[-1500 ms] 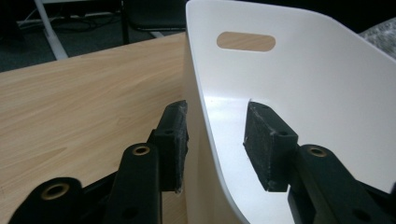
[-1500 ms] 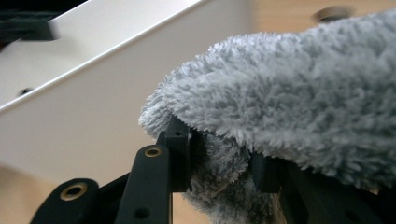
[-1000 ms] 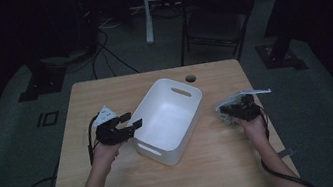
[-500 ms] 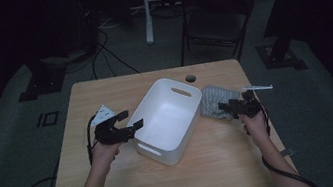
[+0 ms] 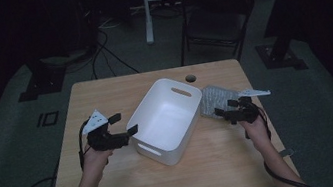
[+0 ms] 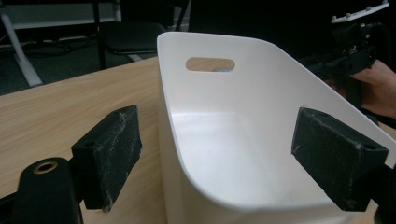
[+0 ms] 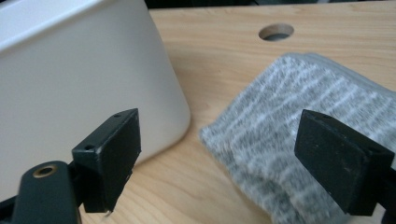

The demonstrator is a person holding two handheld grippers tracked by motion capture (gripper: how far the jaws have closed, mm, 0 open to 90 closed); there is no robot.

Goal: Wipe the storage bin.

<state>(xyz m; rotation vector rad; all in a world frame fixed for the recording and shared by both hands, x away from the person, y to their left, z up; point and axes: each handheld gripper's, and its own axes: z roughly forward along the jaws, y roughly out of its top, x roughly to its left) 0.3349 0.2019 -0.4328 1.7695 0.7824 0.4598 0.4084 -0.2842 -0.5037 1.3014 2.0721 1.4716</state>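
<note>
Bin (image 5: 168,118), white plastic, rounded corners, slot handle cut into each short end, sits mid-table (image 5: 103,91), turned at an angle to the table's edges. Inside looks bare and glossy in the left gripper view (image 6: 233,140). In the right gripper view (image 7: 70,70) its outer wall is plain and smooth.

Cloth (image 5: 216,98), folded, grey with fine pale stripes, lies flat on the wood just beside the bin's right end, below the round cable hole (image 5: 191,77). Knit texture is clear in the right gripper view (image 7: 303,116).

Left gripper (image 5: 124,124) is at the bin's near-left corner. Its jaws have just been opening and now stand wide apart. In its own view (image 6: 217,163) the bin's corner and rim run between the pads, one pad outside the wall, one over the interior, neither pressing on it.

Right gripper (image 5: 225,108) is low over the near edge of the cloth, pointing toward the bin. Its jaws have also just been opening and are spread wide. In its own view (image 7: 224,163) the cloth's corner lies between and beyond the pads, not pinched, bin wall behind the left pad.

Both hands hold the grippers from the near side. Table is light wood.
</note>
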